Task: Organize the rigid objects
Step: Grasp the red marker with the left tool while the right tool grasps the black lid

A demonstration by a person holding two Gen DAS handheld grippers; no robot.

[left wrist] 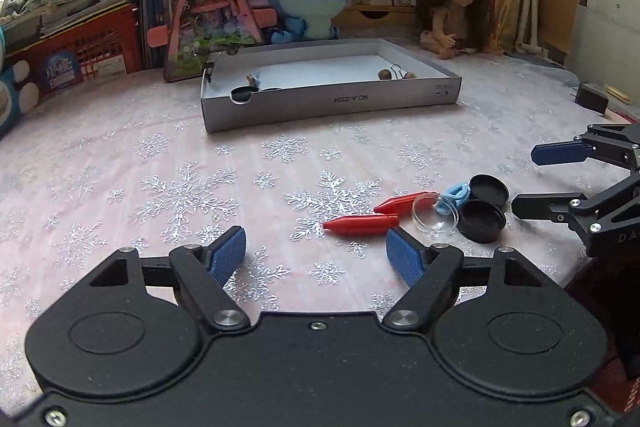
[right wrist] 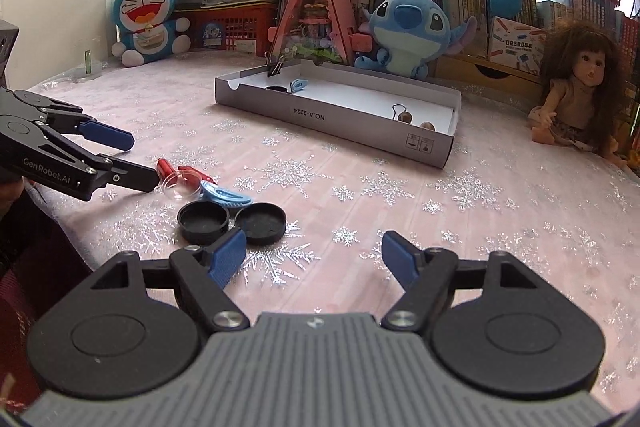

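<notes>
Two black lids [right wrist: 232, 223] lay touching, well short of the grey box [right wrist: 336, 115], looking light, stiff and best pinched across the rim, while left gripper [left wrist: 316, 255] and right gripper [right wrist: 314, 255] gaped empty.

Caps [right wrist: 232, 223] lie before the tray [right wrist: 336, 123].

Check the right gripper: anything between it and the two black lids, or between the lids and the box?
Nothing visible. The right gripper is open, with the black lids just ahead of its left finger. Between the lids and the grey box lies only bare snowflake cloth; the box's low front wall must be cleared.
</notes>
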